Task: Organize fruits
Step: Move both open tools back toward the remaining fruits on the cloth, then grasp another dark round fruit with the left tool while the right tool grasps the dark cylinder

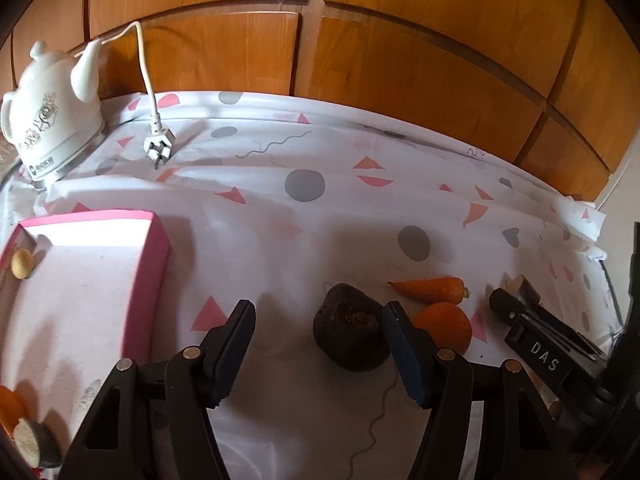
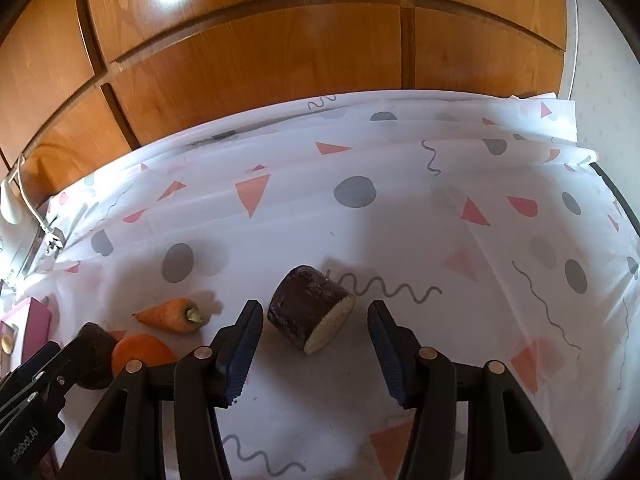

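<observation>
While tongs (image 1: 320, 320) gape — beet (image 1: 350, 328) between.

Home kitchen, white electric kettle (image 1: 52, 112), patterned tablecloth (image 1: 320, 200), wooden cabinet doors (image 1: 400, 60)

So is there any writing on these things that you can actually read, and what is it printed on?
"DAS": white letters on the black body of the right tool, seen from the left wrist view.
"...Robot.AI": on the body of the left tool, seen from the right wrist view; its first characters are unclear.
White kettle: a round logo and a word near the base, too blurred to read.
</observation>
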